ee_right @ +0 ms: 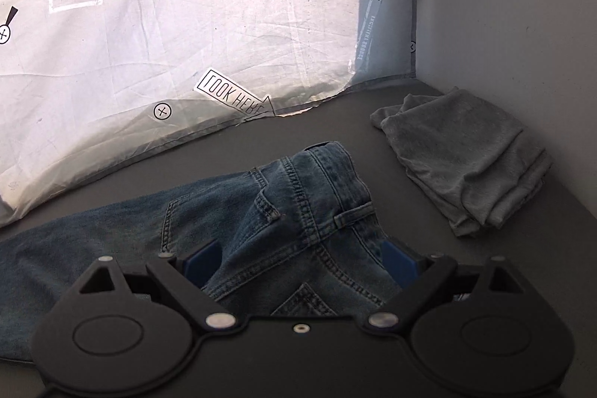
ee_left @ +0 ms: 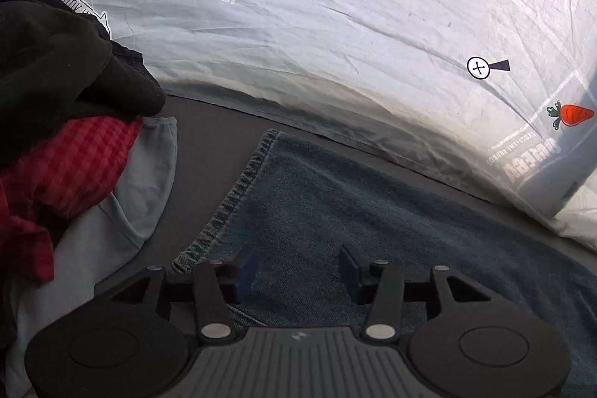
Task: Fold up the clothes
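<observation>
Stitched denim jeans (ee_right: 283, 211) between both grippers' open fingers (ee_right: 203, 258); only the right view shows folded grey knit (ee_right: 466, 159).

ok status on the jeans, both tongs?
Left tongs open, low over the jeans leg. Right tongs open, straddling the bunched waistband. Clothes pile close on the left, folded grey garment off right, clear.
</observation>
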A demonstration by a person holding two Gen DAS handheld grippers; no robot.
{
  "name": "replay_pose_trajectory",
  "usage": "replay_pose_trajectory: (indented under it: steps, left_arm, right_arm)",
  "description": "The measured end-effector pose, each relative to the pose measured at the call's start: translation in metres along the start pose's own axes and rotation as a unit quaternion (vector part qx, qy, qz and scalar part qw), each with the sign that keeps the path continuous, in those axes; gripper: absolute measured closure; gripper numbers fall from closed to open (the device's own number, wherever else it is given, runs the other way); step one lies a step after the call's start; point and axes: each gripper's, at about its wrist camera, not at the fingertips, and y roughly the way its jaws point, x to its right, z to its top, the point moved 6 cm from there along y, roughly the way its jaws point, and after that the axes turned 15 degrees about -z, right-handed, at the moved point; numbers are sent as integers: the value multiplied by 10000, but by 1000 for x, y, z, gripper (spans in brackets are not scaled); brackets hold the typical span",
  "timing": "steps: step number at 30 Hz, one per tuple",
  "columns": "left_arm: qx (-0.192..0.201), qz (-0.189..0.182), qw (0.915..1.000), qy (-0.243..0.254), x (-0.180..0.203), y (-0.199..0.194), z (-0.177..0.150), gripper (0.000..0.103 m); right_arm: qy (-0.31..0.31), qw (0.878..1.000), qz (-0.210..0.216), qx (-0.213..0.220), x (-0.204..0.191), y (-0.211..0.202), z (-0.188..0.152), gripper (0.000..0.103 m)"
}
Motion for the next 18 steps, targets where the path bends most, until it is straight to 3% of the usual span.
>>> replay_pose_trajectory:
  steps: [4,10,18]
  left_arm:
    - [-365,-236,9990,67,38,-46,-76,46]
    - [-757,-191,9968,180,68,-99,-162,42]
    - [-904,120,9958,12,49,-146,-212,42]
  right_arm:
    - [66,10000,40,-42,36,-14,-26,8]
    - [220,9986,365,-303,65,-32,-80,7]
    - [-163,9939,1008,-411,32,-79,-146,9]
